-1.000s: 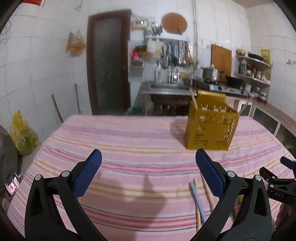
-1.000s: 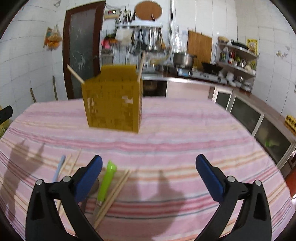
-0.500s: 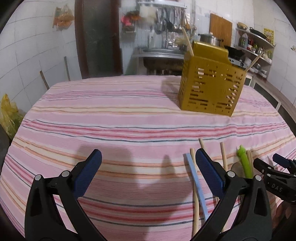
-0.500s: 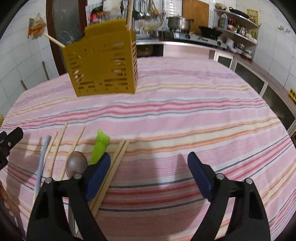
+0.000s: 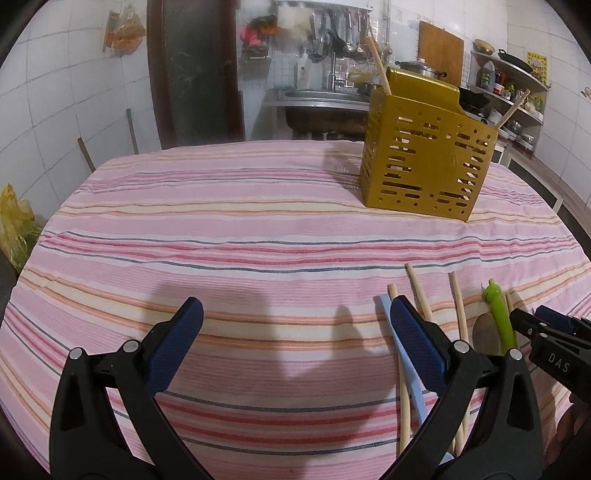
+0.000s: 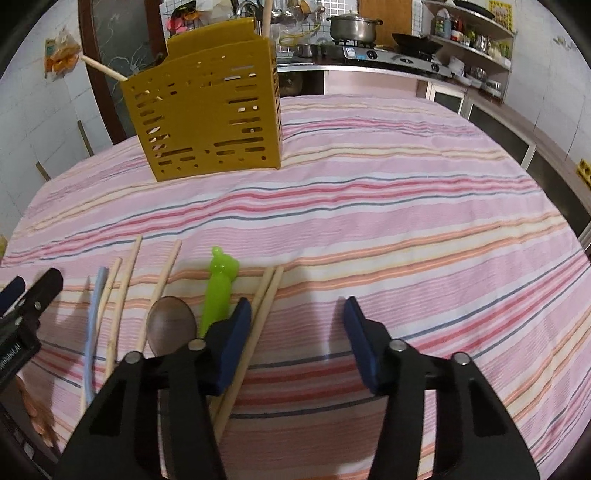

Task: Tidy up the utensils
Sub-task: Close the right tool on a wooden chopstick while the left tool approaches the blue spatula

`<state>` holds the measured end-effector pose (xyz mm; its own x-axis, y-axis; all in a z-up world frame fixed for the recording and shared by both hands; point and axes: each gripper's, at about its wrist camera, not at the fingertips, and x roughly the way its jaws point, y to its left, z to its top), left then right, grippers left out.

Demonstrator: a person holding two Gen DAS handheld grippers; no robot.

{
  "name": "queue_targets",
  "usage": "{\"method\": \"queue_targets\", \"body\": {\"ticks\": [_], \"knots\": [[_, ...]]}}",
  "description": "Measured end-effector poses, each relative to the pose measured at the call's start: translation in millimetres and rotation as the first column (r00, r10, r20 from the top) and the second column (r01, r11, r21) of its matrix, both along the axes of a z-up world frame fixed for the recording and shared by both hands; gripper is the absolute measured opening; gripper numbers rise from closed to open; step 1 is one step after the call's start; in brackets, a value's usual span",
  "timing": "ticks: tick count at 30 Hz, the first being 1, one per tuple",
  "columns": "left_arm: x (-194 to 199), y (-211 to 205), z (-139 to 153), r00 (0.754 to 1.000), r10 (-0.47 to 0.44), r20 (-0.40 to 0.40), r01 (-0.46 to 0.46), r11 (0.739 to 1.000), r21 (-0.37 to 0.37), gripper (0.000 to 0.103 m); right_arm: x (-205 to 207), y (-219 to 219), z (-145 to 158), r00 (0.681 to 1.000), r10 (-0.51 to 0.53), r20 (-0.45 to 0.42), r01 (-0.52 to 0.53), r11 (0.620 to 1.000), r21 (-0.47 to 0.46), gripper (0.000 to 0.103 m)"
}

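A yellow slotted utensil holder [image 5: 424, 162] [image 6: 207, 118] stands on the striped cloth with chopsticks sticking out of it. In front of it lie loose utensils: a pale blue stick [image 6: 94, 314], single wooden chopsticks [image 6: 125, 280], a brown spoon [image 6: 170, 325], a green-handled utensil [image 6: 218, 291] and a pair of chopsticks [image 6: 264, 299]. My right gripper [image 6: 295, 306] hovers over that pair with its jaws closing. The pair lies just inside its left finger and the pads do not press on it. My left gripper [image 5: 295, 310] stands open over bare cloth, the blue stick [image 5: 404, 365] under its right finger.
The table [image 5: 221, 229] wears a pink striped cloth. Behind it are a dark door [image 5: 195, 70], a sink with hanging tools [image 5: 325, 99], and a stove with a pot [image 6: 354, 27]. Shelves [image 6: 469, 33] and counters run along the right.
Both grippers have tipped down and sunk toward the cloth, bringing the loose utensils into view. The right gripper's jaws have narrowed steadily. The left jaws keep their width.
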<state>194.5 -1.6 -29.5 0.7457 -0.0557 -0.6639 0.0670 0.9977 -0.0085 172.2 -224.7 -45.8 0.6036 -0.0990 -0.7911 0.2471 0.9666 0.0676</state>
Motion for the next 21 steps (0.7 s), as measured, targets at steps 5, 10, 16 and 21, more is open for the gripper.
{"method": "queue_targets", "body": {"ticks": [5, 10, 16, 21], "knots": [[1, -5, -1, 1.000, -0.012, -0.002, 0.012, 1.000, 0.002, 0.098, 9, 5, -2, 1.000, -0.006, -0.016, 0.007, 1.000, 0.025, 0.043], [-2, -5, 0, 1.000, -0.020, 0.009, 0.020, 1.000, 0.006, 0.098, 18, 11, -5, 1.000, -0.015, -0.024, 0.015, 1.000, -0.001, 0.030], [-2, -1, -2, 1.000, -0.015, -0.005, 0.015, 1.000, -0.009, 0.098, 20, 4, -5, 1.000, 0.011, -0.010, -0.011, 0.999, 0.049, 0.015], [-2, -2, -3, 1.000, -0.015, -0.016, 0.015, 1.000, -0.009, 0.098, 23, -6, 1, 0.998, 0.064, -0.010, -0.063, 0.997, 0.040, 0.011]]}}
